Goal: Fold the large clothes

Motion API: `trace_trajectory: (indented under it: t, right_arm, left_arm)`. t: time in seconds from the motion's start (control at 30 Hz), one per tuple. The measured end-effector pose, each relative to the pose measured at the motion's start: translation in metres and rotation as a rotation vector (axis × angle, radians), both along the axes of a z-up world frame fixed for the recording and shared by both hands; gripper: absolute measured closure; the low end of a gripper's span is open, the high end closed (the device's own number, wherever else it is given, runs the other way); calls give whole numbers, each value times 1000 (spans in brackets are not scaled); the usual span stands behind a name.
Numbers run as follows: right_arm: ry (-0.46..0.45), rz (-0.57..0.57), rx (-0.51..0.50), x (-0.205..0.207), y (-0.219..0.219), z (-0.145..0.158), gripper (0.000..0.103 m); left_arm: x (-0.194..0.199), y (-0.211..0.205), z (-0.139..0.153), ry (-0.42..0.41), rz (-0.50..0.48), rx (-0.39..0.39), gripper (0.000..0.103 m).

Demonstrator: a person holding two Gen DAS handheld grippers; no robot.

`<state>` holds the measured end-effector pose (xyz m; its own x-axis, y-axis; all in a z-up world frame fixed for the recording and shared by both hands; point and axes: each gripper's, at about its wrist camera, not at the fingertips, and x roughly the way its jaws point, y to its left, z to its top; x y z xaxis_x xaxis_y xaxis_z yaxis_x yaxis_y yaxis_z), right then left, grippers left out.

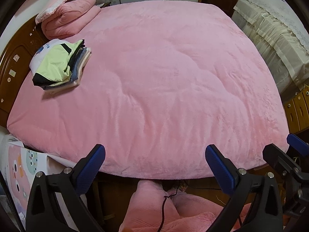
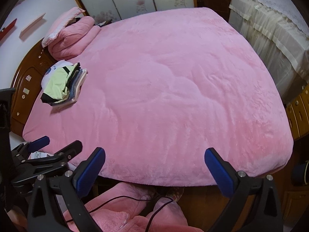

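A stack of folded clothes [image 1: 59, 65], pale green on top, lies at the left of the pink bed cover [image 1: 164, 77]; it also shows in the right wrist view [image 2: 61, 85]. My left gripper [image 1: 154, 162] is open and empty, held above the bed's near edge. My right gripper [image 2: 154, 164] is open and empty, beside it; its fingers [image 1: 297, 145] show at the right of the left wrist view. The left gripper's fingers [image 2: 40, 142] show at the left of the right wrist view. The bed cover [image 2: 173, 87] is bare in the middle.
A folded pink quilt with a pillow [image 1: 67, 17] sits at the far left by the wooden headboard [image 1: 17, 61]. A covered cabinet [image 1: 270, 34] stands right. A patterned box [image 1: 25, 166] is at the near left. Pink fleece and a black cable [image 2: 135, 208] are below.
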<state>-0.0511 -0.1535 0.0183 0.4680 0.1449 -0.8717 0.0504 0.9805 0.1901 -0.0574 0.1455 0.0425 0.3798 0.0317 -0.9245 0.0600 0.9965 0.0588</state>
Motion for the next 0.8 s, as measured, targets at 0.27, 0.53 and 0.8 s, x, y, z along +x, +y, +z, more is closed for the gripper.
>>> trace_trajectory:
  t: [0.27,0.53,0.8]
  right_arm:
    - [-33,39,-28,-4,12,7,0]
    - [-37,49,-18,-8,11,7,0]
    - [-35,56,-16,-9,13,7,0]
  left_arm:
    - [-7,-2,12,-70,-9,-14,1]
    - [-15,-1,17,-95,-2,-35,1]
    - [-17,2,18,-94,5,-38,1]
